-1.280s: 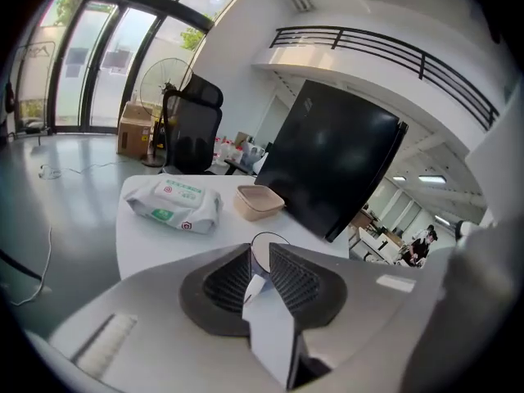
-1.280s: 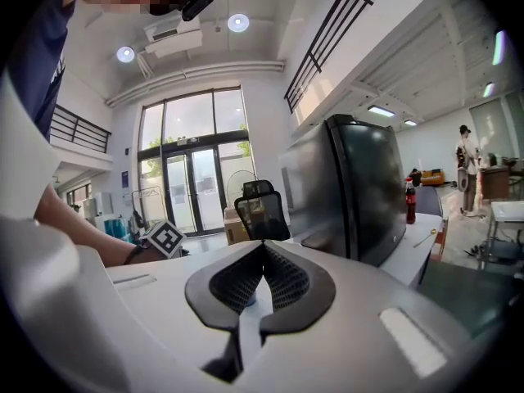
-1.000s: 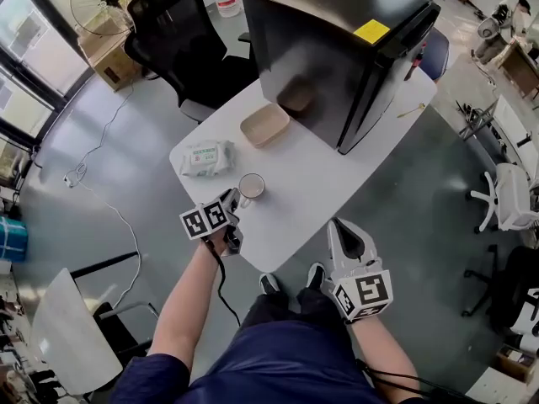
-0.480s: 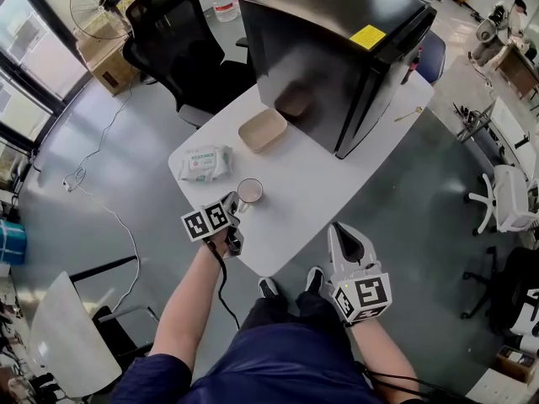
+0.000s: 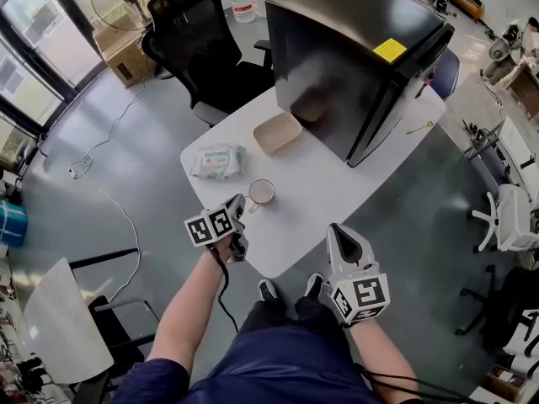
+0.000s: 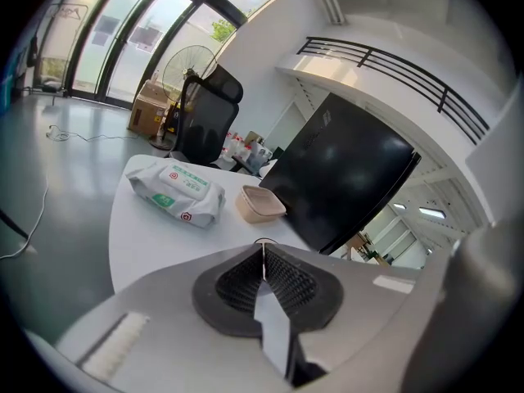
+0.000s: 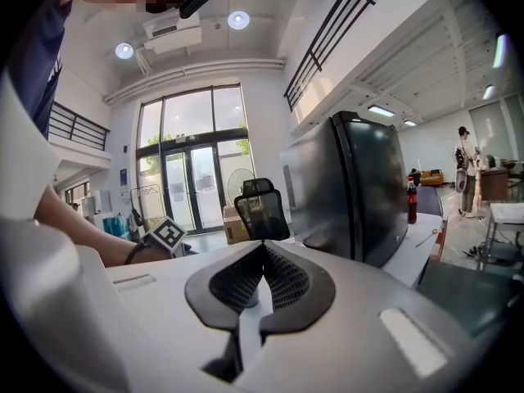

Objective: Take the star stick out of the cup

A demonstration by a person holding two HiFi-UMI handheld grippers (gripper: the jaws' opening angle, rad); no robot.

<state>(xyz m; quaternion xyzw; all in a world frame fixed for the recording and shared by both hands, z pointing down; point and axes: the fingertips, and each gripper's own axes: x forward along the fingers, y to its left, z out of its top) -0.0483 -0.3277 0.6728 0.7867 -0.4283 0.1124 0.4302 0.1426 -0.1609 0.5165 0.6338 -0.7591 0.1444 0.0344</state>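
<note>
A white cup (image 5: 262, 193) stands near the front edge of the white table (image 5: 316, 188); no stick shows in it from above. A thin yellowish stick (image 5: 418, 128) lies on the table's far right end, beside the fridge. My left gripper (image 5: 239, 202) is shut and empty, its tips just short of the cup on its near left. In the left gripper view the shut jaws (image 6: 263, 248) hide all but a sliver of the cup's rim (image 6: 264, 241). My right gripper (image 5: 339, 230) hangs shut and empty off the table's front edge.
A black mini fridge (image 5: 354, 57) fills the table's back right. A beige tray (image 5: 279, 133) and a pack of wet wipes (image 5: 217, 160) lie behind the cup. A black office chair (image 5: 202, 49) stands behind the table. The person's shoes (image 5: 269, 289) show below the table's edge.
The head view has shifted slightly. Both grippers keep about the same places relative to the table and the cup, and both stay shut.
</note>
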